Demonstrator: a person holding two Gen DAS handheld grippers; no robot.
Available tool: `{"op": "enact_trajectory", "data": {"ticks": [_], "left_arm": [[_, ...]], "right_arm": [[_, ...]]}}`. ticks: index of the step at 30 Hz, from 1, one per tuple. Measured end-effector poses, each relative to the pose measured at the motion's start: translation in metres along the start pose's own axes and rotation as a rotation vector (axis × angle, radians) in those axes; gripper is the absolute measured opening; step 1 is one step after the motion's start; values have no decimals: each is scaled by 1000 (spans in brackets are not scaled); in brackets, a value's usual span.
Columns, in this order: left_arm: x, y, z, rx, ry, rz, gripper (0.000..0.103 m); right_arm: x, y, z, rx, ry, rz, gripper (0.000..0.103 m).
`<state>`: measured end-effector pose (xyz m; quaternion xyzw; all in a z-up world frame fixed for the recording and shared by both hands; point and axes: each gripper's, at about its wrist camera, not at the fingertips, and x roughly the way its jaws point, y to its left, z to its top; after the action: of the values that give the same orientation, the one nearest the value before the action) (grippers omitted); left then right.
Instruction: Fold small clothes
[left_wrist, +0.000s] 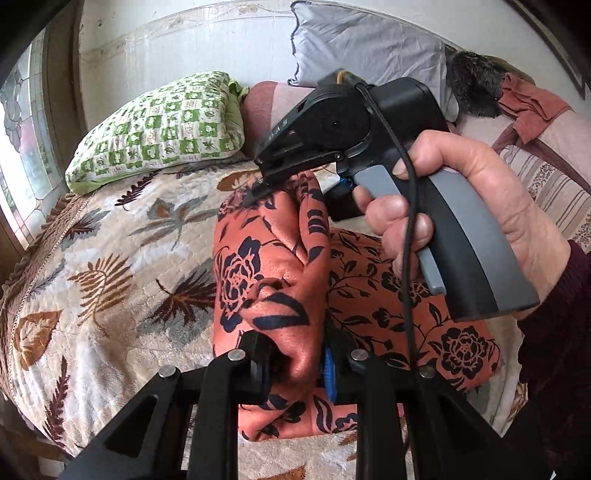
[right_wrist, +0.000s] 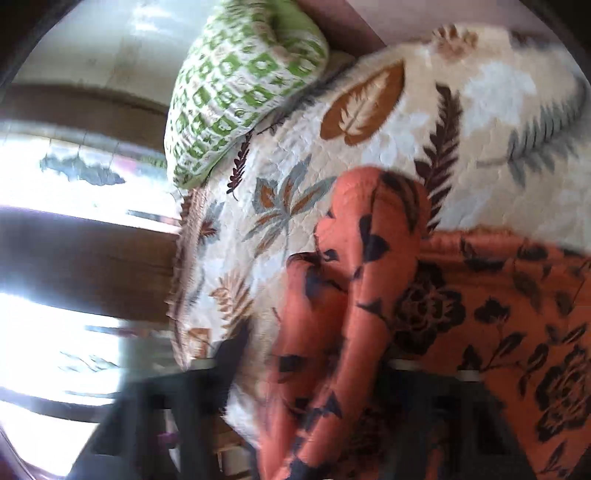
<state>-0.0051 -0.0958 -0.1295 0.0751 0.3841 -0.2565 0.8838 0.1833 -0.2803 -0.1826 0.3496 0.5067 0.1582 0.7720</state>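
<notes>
Mid-fold here: my left gripper (left_wrist: 295, 363) is clamped on the near end of a raised ridge of the orange cloth (left_wrist: 266, 266), and my right gripper (left_wrist: 258, 192) pinches its far end. Next, I'd carry the ridge across together and lay it flat on the bed (left_wrist: 110, 236).

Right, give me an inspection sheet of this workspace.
Surface: bed with a leaf-print quilt.
Job's things: orange floral garment lying on the quilt, one fold gathered and lifted.
Clutter: green checked pillow, grey pillow, reddish cloth at the far end.
Grippers: left gripper shut on the garment's near fold; right gripper shut on the fold's far end, held by a hand.
Cables: black cable hanging down from the right gripper over the garment.
Surroundings: pale wall, bright window beside the bed.
</notes>
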Motion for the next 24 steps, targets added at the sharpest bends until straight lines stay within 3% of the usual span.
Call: {"op": "enact_trajectory", "data": {"ticks": [7,13,18,24], "left_arm": [[0,-43,5,75,21,-112,22],[18,-109,3,192,47,-196,22],[51,-162,-9,276,113,-235,21],[80,-190,-19,326,154,-240,21]], "right_arm": [[-51,-26,-16,-45,-87,-17,22],[-102,-91,-34,-14,-107,-61,22],[-118,-153,-49,37,-121,-90,22],[-123,-202,-62,59,-151,-79,25]]}}
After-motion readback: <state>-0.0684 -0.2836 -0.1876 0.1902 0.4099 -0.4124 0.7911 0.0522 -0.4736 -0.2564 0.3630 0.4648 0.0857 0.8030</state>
